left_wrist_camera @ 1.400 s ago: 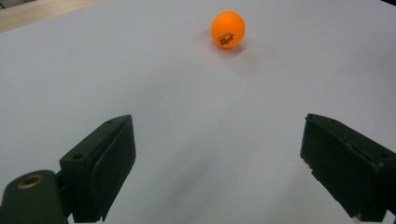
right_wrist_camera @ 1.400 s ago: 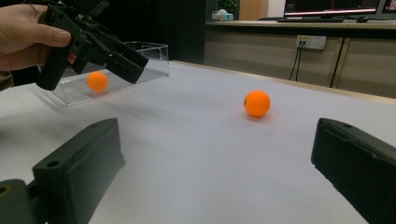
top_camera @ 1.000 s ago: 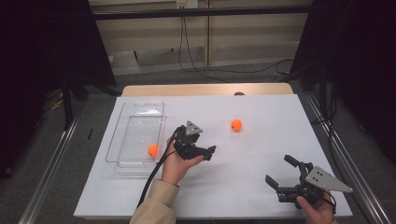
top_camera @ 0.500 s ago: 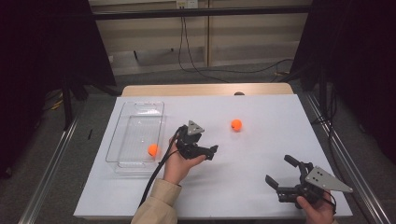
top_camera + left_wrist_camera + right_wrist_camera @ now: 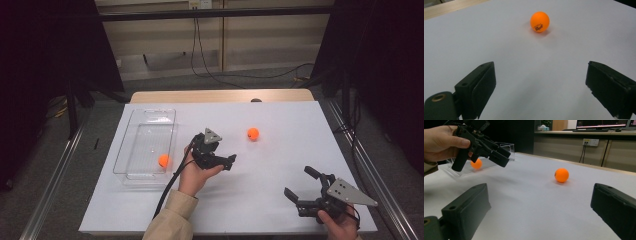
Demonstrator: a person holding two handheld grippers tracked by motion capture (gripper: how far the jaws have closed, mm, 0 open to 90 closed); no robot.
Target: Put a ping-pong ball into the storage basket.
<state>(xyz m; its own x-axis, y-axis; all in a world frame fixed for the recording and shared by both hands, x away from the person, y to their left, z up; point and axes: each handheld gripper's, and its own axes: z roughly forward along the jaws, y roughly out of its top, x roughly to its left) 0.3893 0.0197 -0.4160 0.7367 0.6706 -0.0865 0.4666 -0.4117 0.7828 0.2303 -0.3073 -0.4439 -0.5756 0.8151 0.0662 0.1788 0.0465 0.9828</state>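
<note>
The clear tray point(image 5: 131, 150) sits at the table's left side, with one orange ball point(image 5: 163, 160) inside near its right wall, though the glare makes its exact spot hard to judge. Just right of the tray, the left gripper point(image 5: 227, 161) hangs with jaws wide apart and empty, aimed at a second orange ball point(image 5: 253, 133) farther right on the white tabletop point(image 5: 280, 165). Well right of the tray, the right gripper point(image 5: 300, 186) rests open, holding nothing.
</note>
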